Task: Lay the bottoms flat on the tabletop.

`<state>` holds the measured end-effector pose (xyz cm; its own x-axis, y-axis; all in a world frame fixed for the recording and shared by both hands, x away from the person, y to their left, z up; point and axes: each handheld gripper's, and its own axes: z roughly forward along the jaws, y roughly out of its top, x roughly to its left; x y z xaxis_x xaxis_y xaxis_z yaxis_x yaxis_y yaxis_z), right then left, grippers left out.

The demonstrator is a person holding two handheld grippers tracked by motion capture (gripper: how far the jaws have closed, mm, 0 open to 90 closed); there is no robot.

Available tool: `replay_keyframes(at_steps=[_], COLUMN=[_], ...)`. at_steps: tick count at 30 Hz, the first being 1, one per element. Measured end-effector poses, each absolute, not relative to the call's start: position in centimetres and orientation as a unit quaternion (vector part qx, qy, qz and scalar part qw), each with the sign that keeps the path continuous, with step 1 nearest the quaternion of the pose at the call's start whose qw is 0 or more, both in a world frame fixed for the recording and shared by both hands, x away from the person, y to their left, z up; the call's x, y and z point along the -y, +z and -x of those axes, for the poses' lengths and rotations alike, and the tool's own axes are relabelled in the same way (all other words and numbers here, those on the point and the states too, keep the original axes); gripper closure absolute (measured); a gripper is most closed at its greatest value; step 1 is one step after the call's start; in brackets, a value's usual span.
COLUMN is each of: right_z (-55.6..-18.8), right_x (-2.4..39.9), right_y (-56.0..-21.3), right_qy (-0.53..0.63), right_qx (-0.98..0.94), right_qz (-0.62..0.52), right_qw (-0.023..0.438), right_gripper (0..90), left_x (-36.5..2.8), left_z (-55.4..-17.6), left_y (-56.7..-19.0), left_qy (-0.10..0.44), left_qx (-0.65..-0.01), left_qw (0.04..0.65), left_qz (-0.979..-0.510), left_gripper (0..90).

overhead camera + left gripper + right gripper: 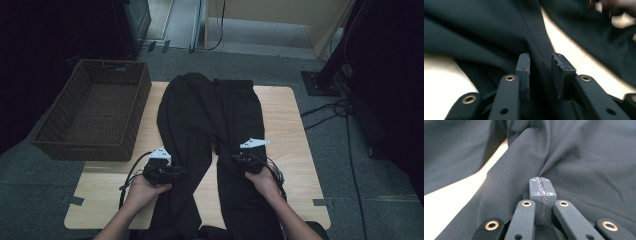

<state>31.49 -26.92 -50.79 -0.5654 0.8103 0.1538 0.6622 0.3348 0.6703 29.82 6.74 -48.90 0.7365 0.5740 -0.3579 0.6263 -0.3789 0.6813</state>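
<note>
right gripper (541, 195) pinching smooth black trousers (584, 165); left gripper (540, 72) part-open astride fold, seemingly loose.

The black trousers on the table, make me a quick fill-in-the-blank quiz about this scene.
1. The black trousers lie spread on a wooden ____.
2. The wicker basket stands on the trousers' ____ side in the high view.
3. The right gripper has its jaws ____ on a fold of trouser cloth.

Missing words: table; left; shut
</note>
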Motion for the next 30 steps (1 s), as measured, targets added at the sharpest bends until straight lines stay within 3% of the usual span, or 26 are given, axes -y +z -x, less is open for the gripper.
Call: replay_keyframes(at_steps=[2,3,4,7,12,19,23,30], right_z=[-30.5,-30.2,-30.2,-30.9,-34.3,-38.6,-39.9,-40.4], right_x=[27.0,27.2,27.3,28.0,28.4,28.2,28.2,28.0], right_y=[-50.8,-50.7,-50.5,-49.7,-49.1,-50.1,-50.5,-51.3], right_qy=[0.351,0.353,0.366,0.399,0.415,0.405,0.401,0.362], right_qx=[-0.82,-0.822,-0.817,-0.797,-0.766,-0.758,-0.746,-0.76], right_qz=[-0.442,-0.438,-0.436,-0.433,-0.464,-0.485,-0.514,-0.514], right_qw=[0.094,0.09,0.096,0.135,0.157,0.16,0.137,0.164], right_gripper=[87.5,81.5,71.9,64.6,64.6,62.1,60.0,63.5], left_x=[-7.0,-7.1,-7.1,-7.0,-6.2,-5.5,-5.5,-5.0], left_z=[-30.6,-31.2,-31.7,-33.8,-37.9,-42.4,-43.4,-42.4], left_y=[-48.3,-48.1,-48.0,-47.9,-48.2,-49.6,-50.7,-50.9], left_qy=[-0.013,-0.009,-0.008,0.002,0.033,0.052,0.061,0.077], left_qx=[-0.366,-0.373,-0.378,-0.392,-0.406,-0.419,-0.434,-0.41], left_qw=[0.43,0.43,0.429,0.427,0.414,0.394,0.385,0.372], left_qz=[-0.825,-0.822,-0.82,-0.815,-0.814,-0.816,-0.812,-0.829], left_gripper=[64.0,63.7,63.3,62.0,57.7,59.6,61.9,71.5])
